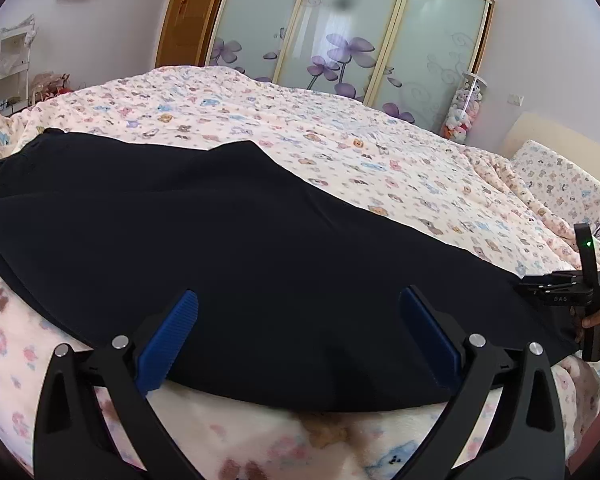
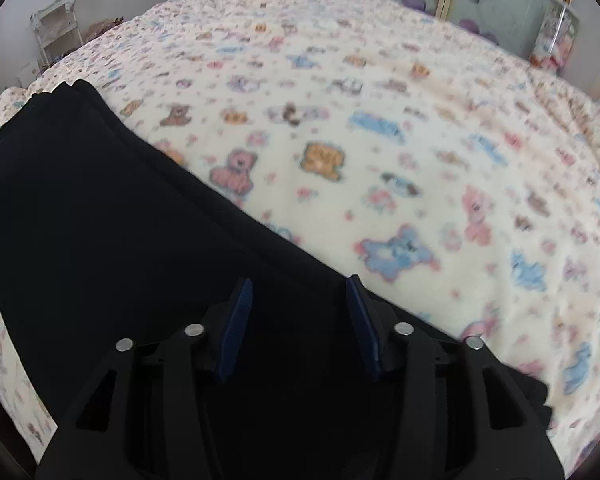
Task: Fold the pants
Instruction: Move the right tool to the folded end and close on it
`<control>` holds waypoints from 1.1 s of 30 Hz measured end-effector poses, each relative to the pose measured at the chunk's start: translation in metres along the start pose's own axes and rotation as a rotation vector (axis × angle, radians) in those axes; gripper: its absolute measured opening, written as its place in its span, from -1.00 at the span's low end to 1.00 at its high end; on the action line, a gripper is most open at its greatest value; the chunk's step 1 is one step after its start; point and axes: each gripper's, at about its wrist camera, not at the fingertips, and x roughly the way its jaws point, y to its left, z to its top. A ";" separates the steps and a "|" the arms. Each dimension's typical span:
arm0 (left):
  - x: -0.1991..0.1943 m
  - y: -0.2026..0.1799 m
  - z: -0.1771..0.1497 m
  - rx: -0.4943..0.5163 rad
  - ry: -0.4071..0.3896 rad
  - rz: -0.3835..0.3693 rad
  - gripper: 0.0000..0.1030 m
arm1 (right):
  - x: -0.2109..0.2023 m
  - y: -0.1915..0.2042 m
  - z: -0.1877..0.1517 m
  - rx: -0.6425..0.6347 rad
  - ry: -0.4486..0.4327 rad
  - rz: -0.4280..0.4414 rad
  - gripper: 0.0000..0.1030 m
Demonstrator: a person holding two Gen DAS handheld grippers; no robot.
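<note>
Black pants (image 1: 220, 248): one pair, laid flat in a long band across the near edge of a bed, on a cream blanket (image 1: 340, 140) printed with teddy bears in pink, blue and orange; the cloth runs from the far left toward the near right in the left wrist view, with a rounded bulge along its far edge. Left gripper (image 1: 298, 336): black frame, blue ribbed pads (image 1: 168, 344), jaws spread wide and holding nothing, poised low over the near hem of the pants with the pads above the dark cloth and the blanket showing just below. Right gripper (image 2: 300, 320): same build, blue pads (image 2: 236, 328) parted with a clear gap, nothing pinched between them, set over the pants close to their far edge where the blanket begins; whether the pads touch the cloth cannot be told. In the left wrist view the right gripper's body (image 1: 568, 296) appears at the far right end of the pants, a green light showing on its upright part, fingers of a hand (image 1: 598, 318) wrapped round its grip. Surroundings: pillow (image 1: 560, 180) in matching bear print at the right; wardrobe with frosted sliding doors (image 1: 340, 28) bearing purple flowers behind the bed; clear cylinder of plush toys (image 1: 466, 108) beside it; white shelf unit (image 1: 10, 64) at the left wall.
</note>
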 end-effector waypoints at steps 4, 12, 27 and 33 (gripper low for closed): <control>0.002 0.003 0.000 -0.016 0.006 -0.002 0.96 | -0.008 -0.001 -0.005 -0.016 -0.028 0.001 -0.84; 0.004 0.005 0.000 -0.032 0.019 -0.006 0.96 | -0.016 0.004 0.010 -0.075 -0.081 -0.090 -0.88; 0.005 0.006 0.000 -0.035 0.023 -0.010 0.96 | -0.050 -0.029 -0.014 0.184 -0.137 -0.287 0.11; 0.004 0.011 0.002 -0.071 0.016 -0.023 0.96 | -0.140 -0.069 -0.119 0.768 -0.353 -0.094 0.11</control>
